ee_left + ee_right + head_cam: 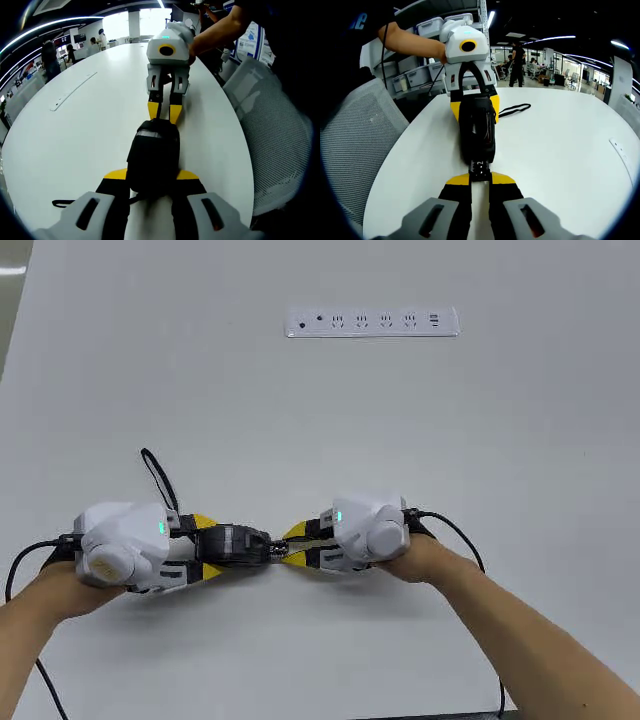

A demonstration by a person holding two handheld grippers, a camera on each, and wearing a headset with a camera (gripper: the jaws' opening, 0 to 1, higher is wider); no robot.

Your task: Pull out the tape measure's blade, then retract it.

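Okay: tape measure [235,545] lies on the counter [450,420] between your two claws, blade [479,167] barely out.
Your left claw [152,175] is closed partway around the black body, one jaw on each side; I read it as the anchor that stops the body sliding. Your right claw [480,179] faces it nose to nose, jaws pinched nearly together on the blade's end just beside the mouth. That's your pull point. Both claws sit in one line, low on the counter, which should keep the blade straight when you draw right. Wrist strap [155,475] trails clear behind the left claw; power strip [372,322] is well apart.
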